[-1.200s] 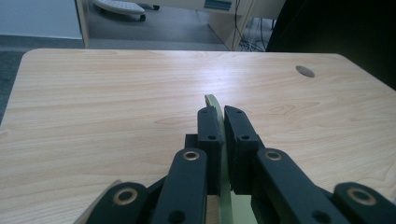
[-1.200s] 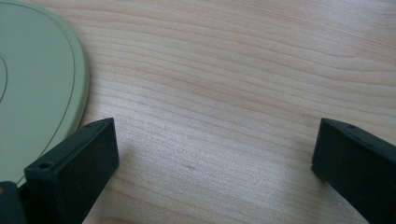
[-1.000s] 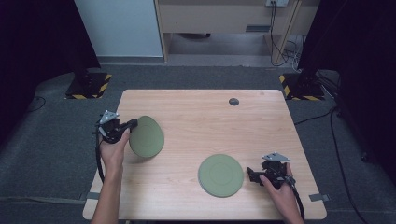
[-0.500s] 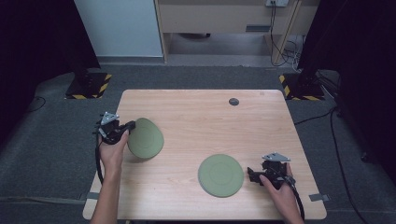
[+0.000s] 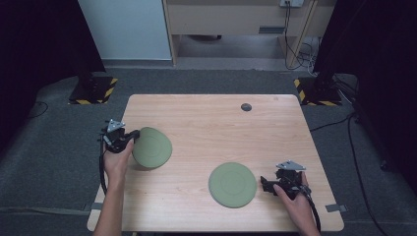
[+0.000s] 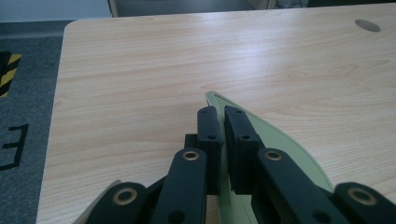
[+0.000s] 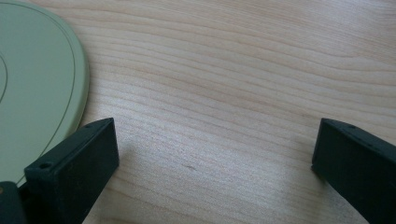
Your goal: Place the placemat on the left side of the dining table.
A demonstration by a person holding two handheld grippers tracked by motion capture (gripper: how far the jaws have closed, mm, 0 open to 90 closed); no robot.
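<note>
Little has moved: left tool (image 5: 132, 138) stays clamped on the tilted green plate's (image 5: 153, 147) rim, lifting its edge off the desk (image 5: 206, 125); right tool (image 5: 265, 184), wide open, waits beside the flat plate (image 5: 232, 184).

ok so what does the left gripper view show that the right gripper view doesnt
Left gripper view: the left gripper shut on the rim of a tilted green plate, plus the table's far edge, a dark round spot on it, and the grey floor beyond. Right gripper view: the right gripper with jaws wide open over bare wood, and a second green plate lying flat beside one jaw. Both show black jaws, a green plate and the wooden tabletop.
</note>
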